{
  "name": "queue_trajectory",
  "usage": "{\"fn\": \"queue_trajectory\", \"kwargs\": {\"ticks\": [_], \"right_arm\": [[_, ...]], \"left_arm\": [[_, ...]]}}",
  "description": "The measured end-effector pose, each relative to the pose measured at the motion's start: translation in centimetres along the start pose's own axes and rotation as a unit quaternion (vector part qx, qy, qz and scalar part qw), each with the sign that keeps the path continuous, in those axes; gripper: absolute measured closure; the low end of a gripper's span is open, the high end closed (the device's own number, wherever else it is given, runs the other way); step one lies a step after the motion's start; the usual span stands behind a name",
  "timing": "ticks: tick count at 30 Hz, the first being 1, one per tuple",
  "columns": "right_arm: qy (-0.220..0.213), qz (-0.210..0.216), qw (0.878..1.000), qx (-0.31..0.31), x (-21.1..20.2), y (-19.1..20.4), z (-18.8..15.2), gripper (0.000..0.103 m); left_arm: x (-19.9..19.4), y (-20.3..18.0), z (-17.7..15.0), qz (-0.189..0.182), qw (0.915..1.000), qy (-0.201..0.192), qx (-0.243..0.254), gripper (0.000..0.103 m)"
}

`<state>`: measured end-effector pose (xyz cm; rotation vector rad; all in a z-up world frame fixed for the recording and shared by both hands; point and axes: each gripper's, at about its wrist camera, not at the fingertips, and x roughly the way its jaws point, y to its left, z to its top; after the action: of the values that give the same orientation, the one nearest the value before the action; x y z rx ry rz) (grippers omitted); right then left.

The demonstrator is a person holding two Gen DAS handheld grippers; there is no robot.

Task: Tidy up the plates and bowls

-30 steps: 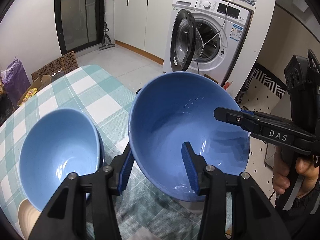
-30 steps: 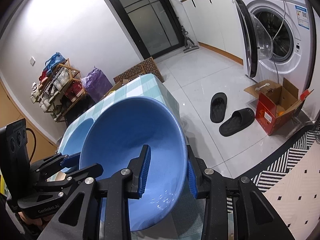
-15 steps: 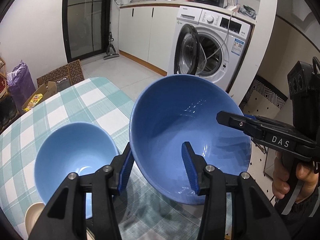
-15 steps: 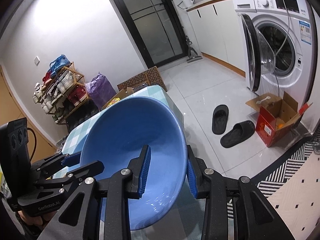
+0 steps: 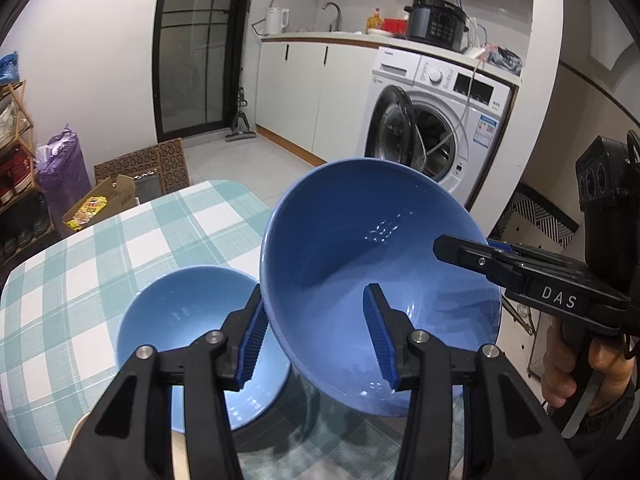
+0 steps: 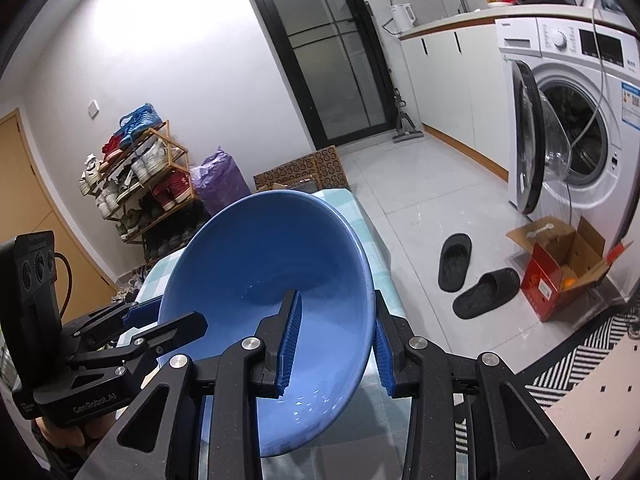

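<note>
Above table edge [image 5: 224, 192], claw-gripped large bowl [image 5: 360, 248]

Checked tablecloth table [image 5: 72, 280]: smaller blue bowl [image 5: 180, 320] resting.

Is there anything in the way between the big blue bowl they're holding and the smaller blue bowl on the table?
Nothing visible blocks it. The big blue bowl, held by both the left gripper and the right gripper, hangs beside the smaller blue bowl, whose inside looks empty.
</note>
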<state>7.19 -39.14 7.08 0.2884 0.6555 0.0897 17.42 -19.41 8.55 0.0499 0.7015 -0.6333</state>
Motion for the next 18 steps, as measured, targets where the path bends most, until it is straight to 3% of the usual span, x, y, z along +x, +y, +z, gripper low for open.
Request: {"fn": "queue_trajectory", "kwargs": {"ticks": [18], "right_arm": [[0.004, 0.030, 0.998, -0.058, 2.2, 7.8, 1.4, 0.068]], "left_arm": [[-3.0, 5.8, -1.2, 0.050, 0.9967, -0.039, -0.051, 0.056]]}}
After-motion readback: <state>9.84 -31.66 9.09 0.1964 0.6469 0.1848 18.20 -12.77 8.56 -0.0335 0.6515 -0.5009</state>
